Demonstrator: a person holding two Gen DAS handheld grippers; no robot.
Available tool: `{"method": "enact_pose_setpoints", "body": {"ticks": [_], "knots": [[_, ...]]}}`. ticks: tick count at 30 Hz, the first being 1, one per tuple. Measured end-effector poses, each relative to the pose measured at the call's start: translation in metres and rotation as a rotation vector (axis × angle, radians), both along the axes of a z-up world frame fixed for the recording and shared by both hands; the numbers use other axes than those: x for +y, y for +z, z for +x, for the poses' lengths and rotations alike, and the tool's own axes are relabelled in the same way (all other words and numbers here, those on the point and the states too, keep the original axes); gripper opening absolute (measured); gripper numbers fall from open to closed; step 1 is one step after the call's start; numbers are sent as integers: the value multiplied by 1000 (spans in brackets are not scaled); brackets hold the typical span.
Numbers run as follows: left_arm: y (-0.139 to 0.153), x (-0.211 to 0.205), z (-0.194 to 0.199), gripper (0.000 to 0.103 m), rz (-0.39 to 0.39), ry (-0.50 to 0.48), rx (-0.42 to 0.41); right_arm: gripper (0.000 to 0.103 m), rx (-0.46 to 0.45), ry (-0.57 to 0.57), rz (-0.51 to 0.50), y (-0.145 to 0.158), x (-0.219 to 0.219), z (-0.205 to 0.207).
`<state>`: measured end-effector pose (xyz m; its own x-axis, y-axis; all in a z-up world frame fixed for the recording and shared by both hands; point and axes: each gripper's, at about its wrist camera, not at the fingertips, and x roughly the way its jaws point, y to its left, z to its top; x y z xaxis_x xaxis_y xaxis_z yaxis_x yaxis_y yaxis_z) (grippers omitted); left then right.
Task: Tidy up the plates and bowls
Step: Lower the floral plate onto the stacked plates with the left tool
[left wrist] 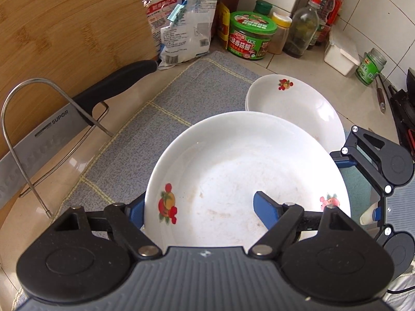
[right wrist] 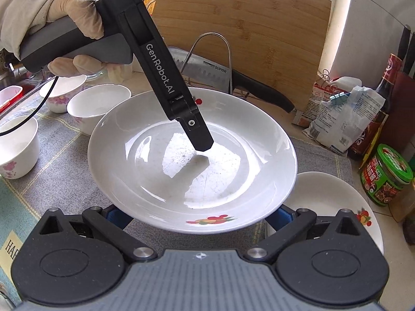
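Observation:
A white plate (left wrist: 233, 171) with fruit decals hangs above the grey mat (left wrist: 145, 134). My left gripper (left wrist: 198, 203) is shut on the plate. One blue-padded finger (left wrist: 267, 208) lies inside the plate and the other sits outside the rim. In the right wrist view its upper finger (right wrist: 201, 140) presses on the plate's floor (right wrist: 160, 160). My right gripper (right wrist: 198, 216) has its jaws spread wide. The plate's near rim lies over its fingers and hides their tips. From the left wrist view the right gripper (left wrist: 358, 186) is at the plate's right edge. A second matching plate (left wrist: 298, 103) rests on the mat beyond.
Three white bowls (right wrist: 98, 103) (right wrist: 62, 90) (right wrist: 15, 150) stand on the mat at the left. A cleaver (left wrist: 52, 134) rests in a wire rack (left wrist: 26, 129) against a bamboo board (left wrist: 64, 26). Jars, bottles and bags (left wrist: 249, 36) line the tiled back wall.

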<state>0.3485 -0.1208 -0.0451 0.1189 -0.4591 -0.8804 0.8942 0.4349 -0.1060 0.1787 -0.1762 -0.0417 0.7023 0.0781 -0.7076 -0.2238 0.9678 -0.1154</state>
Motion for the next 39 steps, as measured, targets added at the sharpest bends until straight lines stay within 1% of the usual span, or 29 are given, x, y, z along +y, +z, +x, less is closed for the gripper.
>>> {"method": "enact_pose_setpoints", "body": {"ticks": [14, 21, 30, 39], "knots": [[1, -56, -22, 82, -7, -102, -7, 103, -8, -106, -21, 6, -36, -26], [-4, -91, -34, 82, -9, -168, -1, 103, -5, -173, -30, 3, -49, -36], [-12, -138, -47, 82, -9, -247, 8, 103, 7, -256, -38, 1, -79, -52], [-22, -171, -49, 82, -10, -288, 18, 103, 19, -312, -37, -4, -102, -56]]}}
